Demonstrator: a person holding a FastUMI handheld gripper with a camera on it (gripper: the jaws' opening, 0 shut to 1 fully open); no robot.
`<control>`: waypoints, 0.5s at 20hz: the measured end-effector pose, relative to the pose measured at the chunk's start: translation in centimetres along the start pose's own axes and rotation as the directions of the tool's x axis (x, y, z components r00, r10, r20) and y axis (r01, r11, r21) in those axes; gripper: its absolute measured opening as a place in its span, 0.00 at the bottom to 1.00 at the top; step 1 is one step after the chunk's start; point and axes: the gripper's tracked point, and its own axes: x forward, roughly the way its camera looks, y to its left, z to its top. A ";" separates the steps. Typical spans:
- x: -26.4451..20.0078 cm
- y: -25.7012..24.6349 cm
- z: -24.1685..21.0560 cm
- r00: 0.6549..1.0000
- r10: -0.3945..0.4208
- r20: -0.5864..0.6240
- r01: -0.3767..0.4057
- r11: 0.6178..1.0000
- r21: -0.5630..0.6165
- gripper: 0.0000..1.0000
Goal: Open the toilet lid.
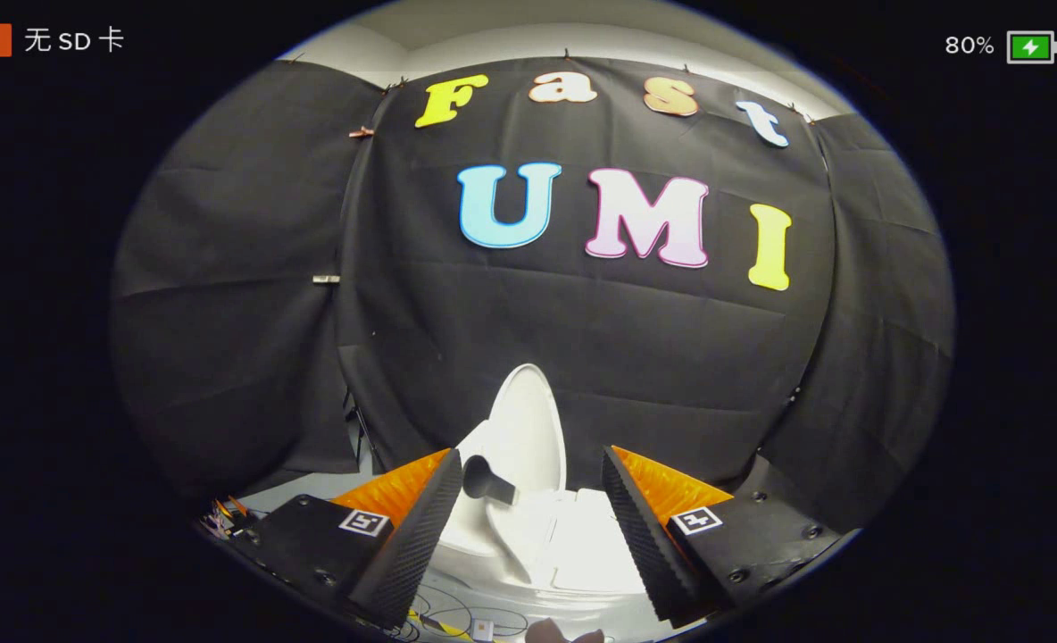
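Toilet lid up, gripper spread wide above it.

The toilet [528, 545] sits beyond the fingers, its lid [528, 429] upright against the booth wall [582, 330]. The gripper [528, 527] holds nothing, fingers well apart; a dark handle [486, 482], possibly on the lid, lies near the left finger.

Toilet lid [528, 429] stands raised beyond the gripper [528, 509] (fingers spread, holding nothing).
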 end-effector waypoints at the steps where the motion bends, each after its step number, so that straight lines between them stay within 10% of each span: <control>1: -0.4 -1.0 0.6 1.000 -0.009 0.013 0.009 1.000 0.000 0.99; 10: -4.5 -10.7 3.0 0.992 -0.086 0.096 0.081 0.995 0.051 0.99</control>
